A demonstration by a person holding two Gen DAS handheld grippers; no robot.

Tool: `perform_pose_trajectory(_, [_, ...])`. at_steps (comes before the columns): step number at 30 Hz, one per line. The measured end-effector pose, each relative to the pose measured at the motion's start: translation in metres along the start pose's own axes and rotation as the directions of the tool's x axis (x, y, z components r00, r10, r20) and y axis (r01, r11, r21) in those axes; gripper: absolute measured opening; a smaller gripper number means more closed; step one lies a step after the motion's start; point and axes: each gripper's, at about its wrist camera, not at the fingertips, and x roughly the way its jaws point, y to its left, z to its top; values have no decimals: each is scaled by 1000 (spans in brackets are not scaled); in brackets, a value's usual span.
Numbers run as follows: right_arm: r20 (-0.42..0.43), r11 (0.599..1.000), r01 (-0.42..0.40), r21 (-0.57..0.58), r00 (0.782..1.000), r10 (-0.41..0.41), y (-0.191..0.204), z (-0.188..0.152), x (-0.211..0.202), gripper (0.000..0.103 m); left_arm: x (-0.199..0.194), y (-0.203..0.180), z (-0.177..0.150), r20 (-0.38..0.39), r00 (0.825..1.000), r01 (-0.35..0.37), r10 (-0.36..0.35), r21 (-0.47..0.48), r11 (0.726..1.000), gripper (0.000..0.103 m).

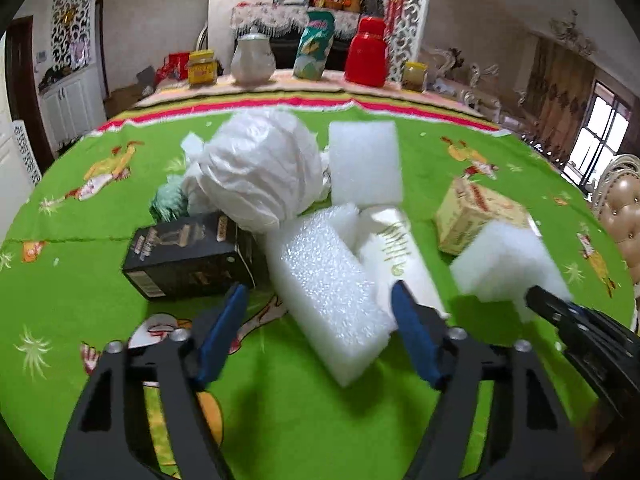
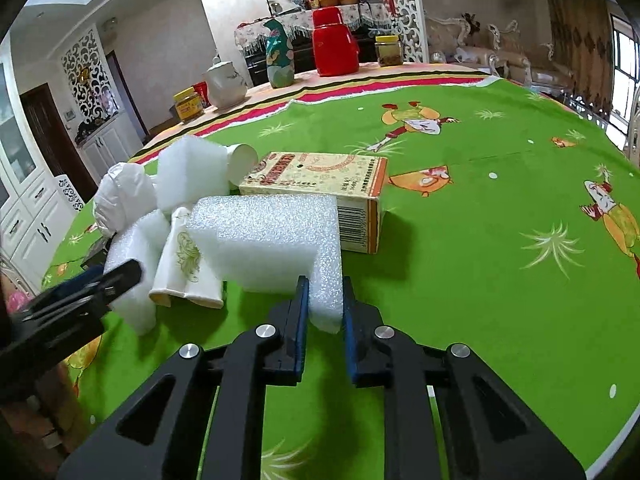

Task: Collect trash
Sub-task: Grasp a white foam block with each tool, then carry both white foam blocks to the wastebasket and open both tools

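Foam sits nearest in both views: the right tool [image 2: 324, 312] is pinched on the thin lower leg of an L-shaped foam block [image 2: 264, 240], its blue pads pressing the white edge from both sides. That piece should be very light and springy, so a modest squeeze on a narrow edge looks enough, though the long arm sticking out to the left may swing (foam this soft dents rather than breaks). The left tool [image 1: 320, 320] stands partly spread around the near end of a long foam bar [image 1: 328, 280] lying on the green worktop [image 1: 80, 280]; whether its pads press the foam yet I cannot tell. Taking that bar across its short width seems wise. Just beyond lie a pale paper cup [image 1: 396, 256] on its side, crushable and best held gently by the rim, and a stiff black carton [image 1: 188, 256] that offers firm flat sides. Farther back rest a crumpled white plastic bag [image 1: 260, 168], slippery and shapeless, a square foam slab [image 1: 364, 160] and a yellow box [image 1: 472, 208].
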Motion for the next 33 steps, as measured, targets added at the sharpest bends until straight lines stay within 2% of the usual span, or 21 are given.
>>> perform_pose_trajectory(1, [2,1000,-2,-5,1000,2,2,0,-1,17,6,2,0,-12,1000,3,-3,-4,1000,44])
perform_pose_trajectory(2, [3,1000,-4,-11,1000,4,3,0,0,17,9,4,-1,-18,1000,17,-17,0,1000,43])
perform_pose_trajectory(5, [8,999,4,-34,1000,-4,9,1,0,17,0,7,-4,33,998,53,-53,7,999,41])
perform_pose_trajectory(7, [10,999,7,-39,1000,-7,11,0,-1,17,-13,4,-5,90,994,49,-53,47,998,41])
perform_pose_trajectory(10, [7,999,15,-37,1000,-14,10,-1,1,17,-24,2,-8,132,990,44,-55,82,996,41])
perform_pose_trajectory(19, [34,999,16,-35,999,-15,10,-2,-6,17,-60,6,-6,223,973,43,-62,90,995,41])
perform_pose_trajectory(24, [37,1000,-2,-23,999,3,13,-3,-13,17,-98,13,-15,295,955,-9,-23,105,994,41])
perform_pose_trajectory(33, [105,991,-90,-97,989,100,70,-25,-69,17,-150,58,-51,363,927,-141,95,102,985,41])
